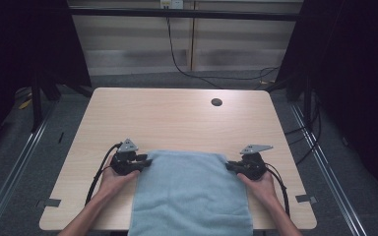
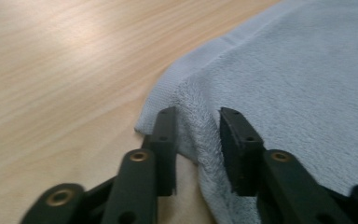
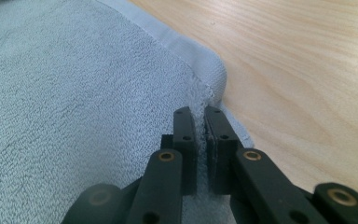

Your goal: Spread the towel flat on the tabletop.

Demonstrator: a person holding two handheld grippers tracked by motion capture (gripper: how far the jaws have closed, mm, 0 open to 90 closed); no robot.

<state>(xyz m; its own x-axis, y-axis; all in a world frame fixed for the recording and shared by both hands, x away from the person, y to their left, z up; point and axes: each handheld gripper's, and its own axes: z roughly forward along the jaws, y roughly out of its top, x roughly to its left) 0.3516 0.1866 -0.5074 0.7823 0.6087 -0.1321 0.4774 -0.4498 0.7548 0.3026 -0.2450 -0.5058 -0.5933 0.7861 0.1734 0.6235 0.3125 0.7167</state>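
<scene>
A light blue towel (image 1: 189, 196) lies flat on the wooden table (image 1: 177, 118) and hangs over the near edge. At its far left corner, my left gripper (image 1: 149, 161) is held low. In the left gripper view the jaws of the left gripper (image 2: 198, 126) stand apart, straddling the slightly raised edge of the towel (image 2: 298, 84). My right gripper (image 1: 228, 165) is at the far right corner. In the right gripper view the right gripper (image 3: 199, 123) is shut, with a thin fold of the towel (image 3: 74, 93) pinched next to the hemmed corner.
A round cable hole (image 1: 216, 102) sits in the table's far right part. Bare wood stretches beyond the towel and on both sides of it. Cables (image 1: 177, 59) run over the floor behind the table, and metal rails (image 1: 19, 157) flank it.
</scene>
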